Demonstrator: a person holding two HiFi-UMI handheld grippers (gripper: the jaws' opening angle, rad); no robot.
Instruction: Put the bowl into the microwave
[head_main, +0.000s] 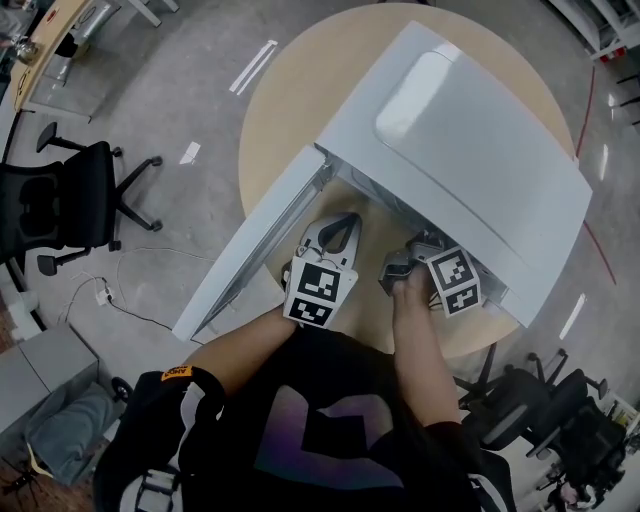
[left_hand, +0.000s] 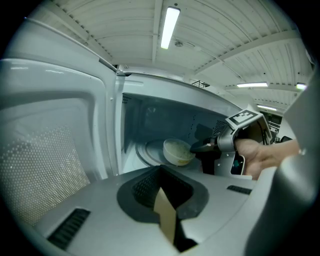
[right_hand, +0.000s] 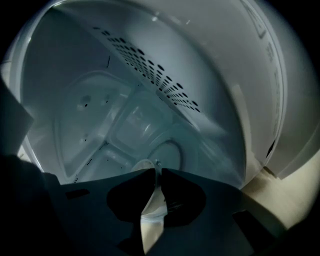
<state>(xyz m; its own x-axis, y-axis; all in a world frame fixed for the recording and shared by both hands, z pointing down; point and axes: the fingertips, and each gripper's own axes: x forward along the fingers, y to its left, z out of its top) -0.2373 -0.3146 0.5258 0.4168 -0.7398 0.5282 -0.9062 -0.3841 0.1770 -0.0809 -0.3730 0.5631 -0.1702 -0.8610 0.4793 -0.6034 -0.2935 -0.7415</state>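
Observation:
A white microwave (head_main: 470, 150) stands on a round wooden table (head_main: 280, 120) with its door (head_main: 255, 250) swung open to the left. In the left gripper view a pale bowl (left_hand: 176, 151) hangs tilted just above the glass turntable (left_hand: 148, 153) inside the cavity. My right gripper (left_hand: 199, 146) is shut on the bowl's rim (right_hand: 144, 165), which is pinched between the jaws of that gripper (right_hand: 155, 174). In the head view the right gripper (head_main: 412, 255) reaches in under the microwave's top, so the bowl is hidden there. My left gripper (left_hand: 161, 169) is shut and empty, hovering at the door opening (head_main: 340, 228).
The open door's inner mesh window (left_hand: 45, 155) stands close on the left of the left gripper. The cavity's perforated wall (right_hand: 155, 75) is ahead of the right gripper. Office chairs (head_main: 75, 200) (head_main: 545, 410) and a grey box (head_main: 50, 365) stand on the floor around the table.

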